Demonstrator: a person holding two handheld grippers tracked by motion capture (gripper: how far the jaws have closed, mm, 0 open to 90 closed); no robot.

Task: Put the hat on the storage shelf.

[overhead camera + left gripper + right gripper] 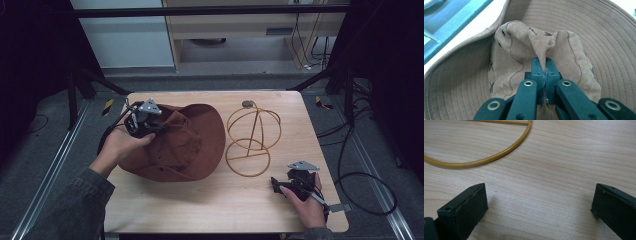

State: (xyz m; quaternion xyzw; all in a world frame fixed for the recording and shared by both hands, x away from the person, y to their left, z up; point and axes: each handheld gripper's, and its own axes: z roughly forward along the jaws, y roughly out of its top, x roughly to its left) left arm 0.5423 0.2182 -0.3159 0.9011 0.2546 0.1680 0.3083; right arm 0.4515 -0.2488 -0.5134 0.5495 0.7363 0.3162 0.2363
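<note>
Wooden table, black cables on grey floor, pale cabinet behind

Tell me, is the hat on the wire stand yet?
Not yet. Done: the left gripper has its jaws pinched shut on a fold of the hat crown. In hand: the hat hangs from that pinch, its brim by the table. Left: likely carrying it onto the empty stand beside it. The right gripper rests open on the table, holding nothing.

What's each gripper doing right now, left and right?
Left gripper: closed, pinching a fold of the brown hat.
Right gripper: open, holding nothing, over the table.
</note>
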